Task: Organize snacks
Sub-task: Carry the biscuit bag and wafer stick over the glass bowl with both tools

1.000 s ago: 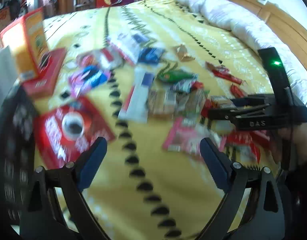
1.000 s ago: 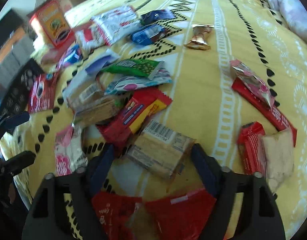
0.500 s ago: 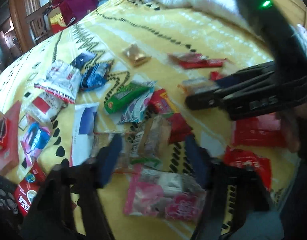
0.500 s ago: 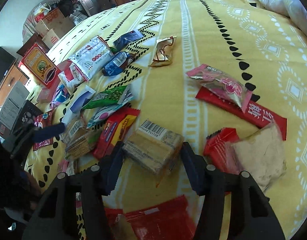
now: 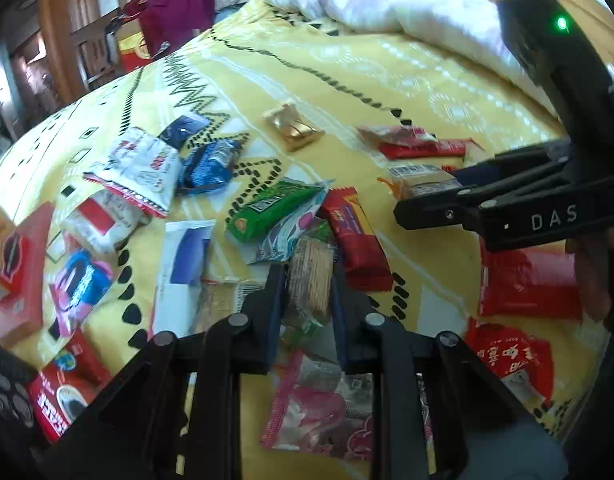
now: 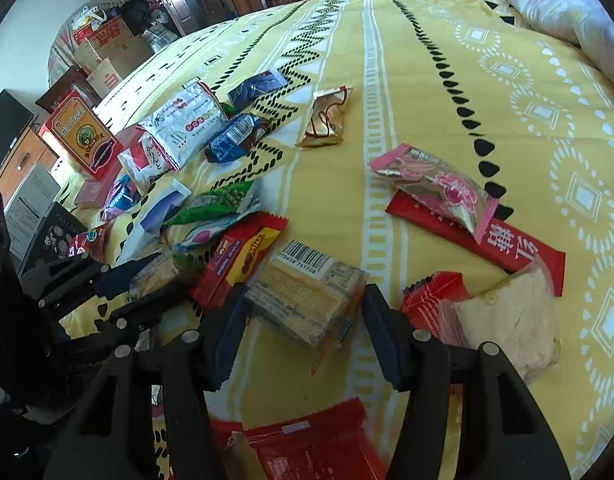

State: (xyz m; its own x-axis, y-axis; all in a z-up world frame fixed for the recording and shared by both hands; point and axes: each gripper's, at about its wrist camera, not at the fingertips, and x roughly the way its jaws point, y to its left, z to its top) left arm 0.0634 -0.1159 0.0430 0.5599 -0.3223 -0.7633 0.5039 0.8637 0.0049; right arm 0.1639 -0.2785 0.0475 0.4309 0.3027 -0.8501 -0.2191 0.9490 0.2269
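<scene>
A: Left wrist view. Left gripper (image 5: pixel 307 280) is closing; both fingers (image 5: pixel 273 300) flank a clear-wrapped cracker pack (image 5: pixel 309 276) and look pressed to its sides. The pack lies lengthwise between them, on the yellow bedspread (image 5: pixel 387 72), in the snack pile.

B: Neighbours?

A: Red bar (image 5: pixel 357 240) touching at 2 o'clock, green packet (image 5: pixel 267 210) at 11 o'clock, pink packet (image 5: pixel 327 404) at 6 o'clock. Right gripper (image 5: pixel 427 192) is at 2 o'clock.

B: Right wrist view?

A: Right gripper (image 6: pixel 303 312) straddles a barcoded cracker pack (image 6: pixel 307 296). The left finger touches its edge; contact on the other side is unclear, so I cannot tell whether it is grasped. Tan crackers, clear wrapper. Left gripper (image 6: pixel 147 280) is at 9 o'clock.
</scene>
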